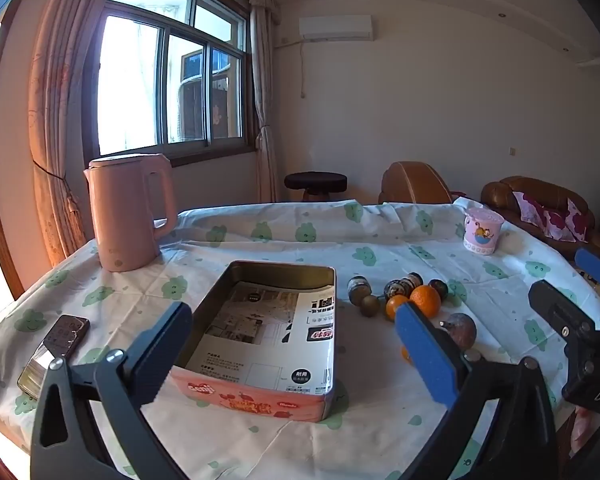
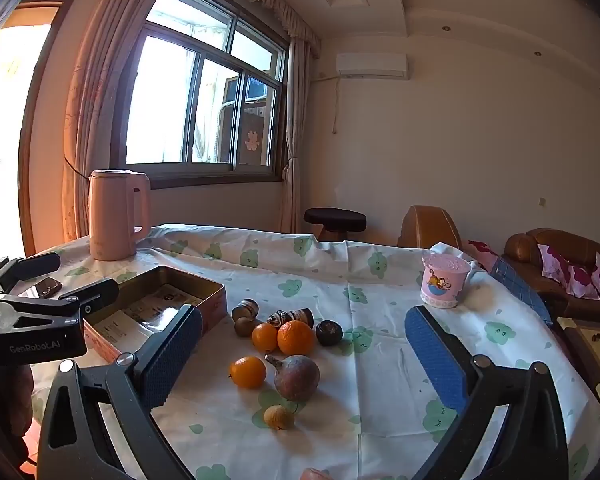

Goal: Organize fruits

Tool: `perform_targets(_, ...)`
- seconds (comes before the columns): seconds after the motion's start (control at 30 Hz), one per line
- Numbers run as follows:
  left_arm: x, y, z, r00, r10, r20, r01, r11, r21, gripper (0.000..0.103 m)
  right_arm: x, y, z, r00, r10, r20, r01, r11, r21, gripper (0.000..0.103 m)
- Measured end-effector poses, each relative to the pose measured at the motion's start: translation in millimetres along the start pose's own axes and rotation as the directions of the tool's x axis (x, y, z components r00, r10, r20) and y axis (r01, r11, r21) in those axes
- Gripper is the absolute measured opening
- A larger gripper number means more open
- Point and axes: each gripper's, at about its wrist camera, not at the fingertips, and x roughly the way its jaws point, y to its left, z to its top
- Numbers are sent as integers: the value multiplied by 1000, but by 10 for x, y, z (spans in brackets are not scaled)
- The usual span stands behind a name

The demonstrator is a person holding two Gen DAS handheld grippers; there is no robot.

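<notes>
An open rectangular tin (image 1: 268, 332) with printed paper inside lies on the table; it also shows in the right wrist view (image 2: 156, 308). Right of it lies a cluster of fruit: three oranges (image 2: 296, 337), (image 2: 265, 336), (image 2: 248, 372), a purple-brown pomegranate-like fruit (image 2: 298, 376), a small yellow fruit (image 2: 279, 417), and several dark fruits (image 2: 329, 332). My left gripper (image 1: 296, 352) is open and empty, above the tin's near end. My right gripper (image 2: 304, 360) is open and empty, its fingers either side of the fruit cluster, above the table.
A pink kettle (image 1: 130, 212) stands at the back left. A pink cup (image 2: 444, 282) stands at the back right. A phone (image 1: 56, 348) lies left of the tin. The tablecloth (image 2: 380, 360) has cloud prints. Sofas and a stool stand beyond the table.
</notes>
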Motion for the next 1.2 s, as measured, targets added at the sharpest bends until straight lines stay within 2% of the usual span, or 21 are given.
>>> perform_targets(0.27, 1, -105, 21, 1000, -3, 3, 3, 1000, 0, 103, 2, -42, 1, 1000, -2, -1, 2, 1000, -4, 102)
perform_targets(0.37, -22, -5, -30, 1000, -11, 14, 11, 1000, -10, 103, 23, -7, -49, 1000, -7, -8, 7, 1000, -6, 102)
perform_targets(1.2, -27, 21, -30, 1000, -7, 16, 7, 1000, -14, 103, 32, -7, -110, 1000, 8, -23, -8, 1000, 8, 102)
